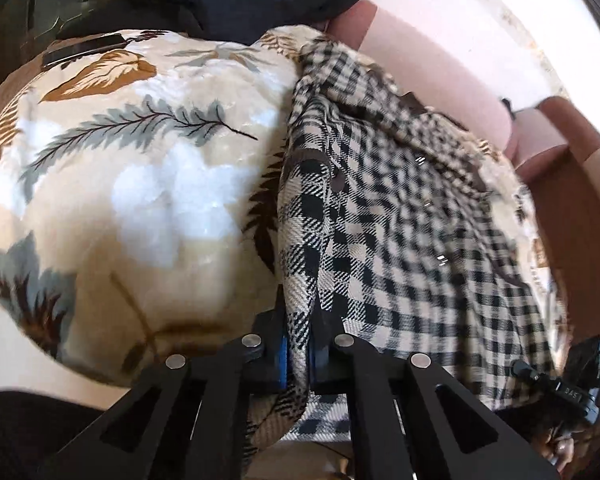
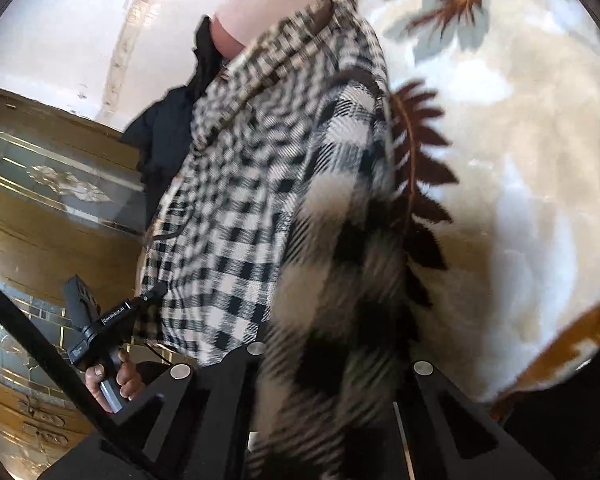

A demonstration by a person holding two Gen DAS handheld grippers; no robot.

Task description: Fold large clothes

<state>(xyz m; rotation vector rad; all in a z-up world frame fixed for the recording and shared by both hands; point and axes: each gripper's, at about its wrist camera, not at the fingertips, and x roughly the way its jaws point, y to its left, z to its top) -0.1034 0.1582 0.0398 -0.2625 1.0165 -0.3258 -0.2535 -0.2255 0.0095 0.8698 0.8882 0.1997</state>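
My left hand-held gripper [image 1: 298,354] is clamped on the checked shirt [image 1: 400,220], which hangs over the leaf-print blanket [image 1: 140,184]. The right hand-held gripper [image 2: 332,368] seems clamped too. I should lift both edges evenly toward 12 o'clock.

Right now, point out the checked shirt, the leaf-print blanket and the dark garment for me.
checked shirt [image 1: 400,208]: left wrist view, its middle panel.
leaf-print blanket [image 1: 140,168]: left wrist view, bare patch beside the shirt.
dark garment [image 1: 220,4]: left wrist view, its crumpled middle.
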